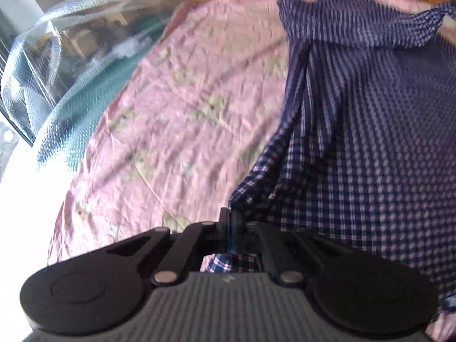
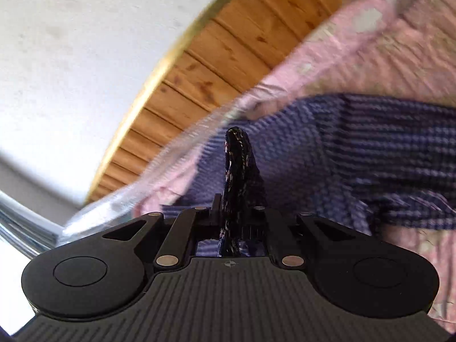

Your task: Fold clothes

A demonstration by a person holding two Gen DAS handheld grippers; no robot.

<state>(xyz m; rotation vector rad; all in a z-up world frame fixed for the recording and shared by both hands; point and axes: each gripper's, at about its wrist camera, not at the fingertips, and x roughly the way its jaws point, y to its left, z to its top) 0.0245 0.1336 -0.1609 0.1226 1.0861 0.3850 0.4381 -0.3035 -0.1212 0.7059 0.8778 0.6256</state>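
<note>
Both hand-held grippers, left (image 1: 232, 222) and right (image 2: 233, 213), pinch checked shirt (image 1: 356, 114).

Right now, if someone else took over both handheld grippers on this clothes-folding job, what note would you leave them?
Left gripper: shut on an edge of the blue checked shirt.
Right gripper: shut on a bunched fold of the same shirt, which sticks up between its fingers.
Shirt: lifted and draped between the two grips over the pink floral bedspread; its far part rests on the spread.
Done: both grips taken, cloth raised.
Left: no finished fold shows yet; carry the held edges over, lay flat, release. Both views are blurred, so check the cloth outline first.
</note>
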